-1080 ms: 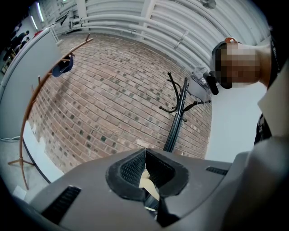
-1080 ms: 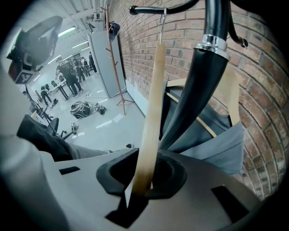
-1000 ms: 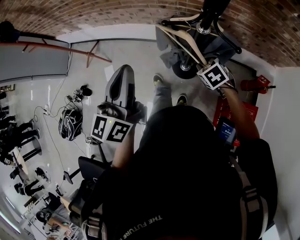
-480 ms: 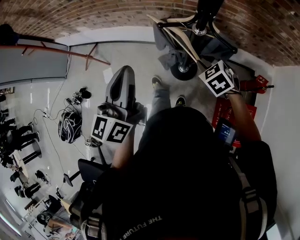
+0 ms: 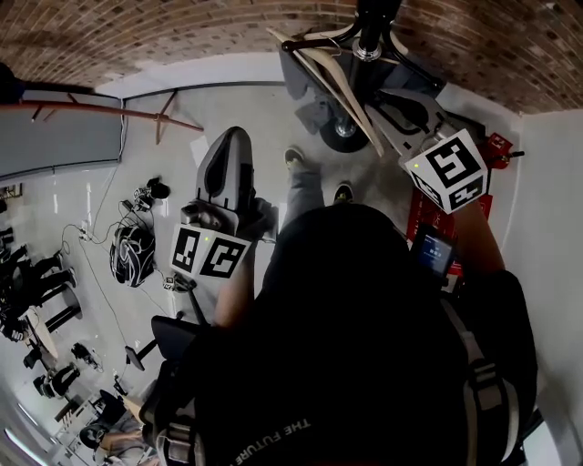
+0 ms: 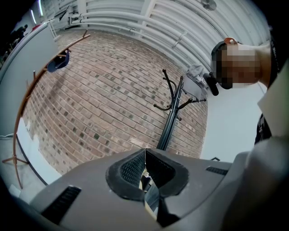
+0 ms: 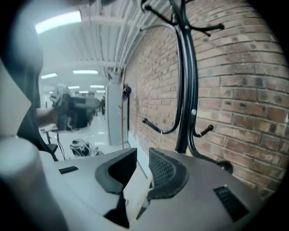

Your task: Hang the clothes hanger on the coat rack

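In the head view the black coat rack (image 5: 369, 27) stands at the top against the brick wall. A pale wooden clothes hanger (image 5: 339, 82) hangs from its upper arms. My right gripper (image 5: 405, 114) is just right of the hanger's lower end, apart from it, with its jaws parted. In the right gripper view the right gripper (image 7: 143, 169) holds nothing and the rack's pole (image 7: 186, 90) rises close ahead. My left gripper (image 5: 228, 159) is held low at the left, shut. In the left gripper view the left gripper (image 6: 145, 153) is empty and the rack (image 6: 174, 108) stands farther off.
A brick wall (image 5: 182, 36) runs behind the rack. The rack's round base (image 5: 344, 135) sits near my shoes (image 5: 293, 157). A red extinguisher (image 5: 496, 147) lies by the white wall at right. A helmet (image 5: 132, 255) and cables lie on the floor at left, with a dark chair (image 5: 173, 332) nearer.
My right gripper has drawn back to the right and away from the hanger, which stays on the rack. The left gripper has barely moved.
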Action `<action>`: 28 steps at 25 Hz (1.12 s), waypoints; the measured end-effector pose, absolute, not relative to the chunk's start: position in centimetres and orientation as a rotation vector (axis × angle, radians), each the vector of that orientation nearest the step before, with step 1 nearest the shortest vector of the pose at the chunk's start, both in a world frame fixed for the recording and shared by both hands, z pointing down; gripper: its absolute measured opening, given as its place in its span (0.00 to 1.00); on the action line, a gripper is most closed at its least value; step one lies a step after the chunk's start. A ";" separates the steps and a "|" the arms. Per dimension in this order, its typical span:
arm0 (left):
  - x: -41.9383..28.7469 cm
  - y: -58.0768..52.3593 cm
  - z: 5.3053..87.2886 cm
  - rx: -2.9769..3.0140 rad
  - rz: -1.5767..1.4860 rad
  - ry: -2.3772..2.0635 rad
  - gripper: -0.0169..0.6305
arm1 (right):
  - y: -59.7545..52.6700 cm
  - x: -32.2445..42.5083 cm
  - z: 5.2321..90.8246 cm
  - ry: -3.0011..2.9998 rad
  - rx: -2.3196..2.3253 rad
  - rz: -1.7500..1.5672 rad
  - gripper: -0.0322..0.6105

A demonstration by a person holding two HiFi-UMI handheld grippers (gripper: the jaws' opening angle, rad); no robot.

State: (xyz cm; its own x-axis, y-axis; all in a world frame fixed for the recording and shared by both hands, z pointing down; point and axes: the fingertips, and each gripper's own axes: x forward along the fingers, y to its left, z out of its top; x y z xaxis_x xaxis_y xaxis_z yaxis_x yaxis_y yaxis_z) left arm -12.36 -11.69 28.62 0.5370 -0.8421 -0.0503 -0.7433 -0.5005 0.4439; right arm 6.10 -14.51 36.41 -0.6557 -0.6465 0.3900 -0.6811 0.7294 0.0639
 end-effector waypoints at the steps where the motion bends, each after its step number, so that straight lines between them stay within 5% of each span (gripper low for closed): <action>1: -12.3 -11.7 28.7 2.409 -0.369 -1.300 0.06 | -14.2 6.1 35.0 -2.623 1.037 0.114 0.19; 12: -12.0 -11.6 29.1 2.413 -0.368 -1.284 0.06 | -12.2 8.7 31.2 -2.835 1.245 0.007 0.08; 28: -12.1 -11.6 29.2 2.405 -0.370 -1.279 0.06 | -12.4 9.2 32.6 -2.777 1.289 0.004 0.08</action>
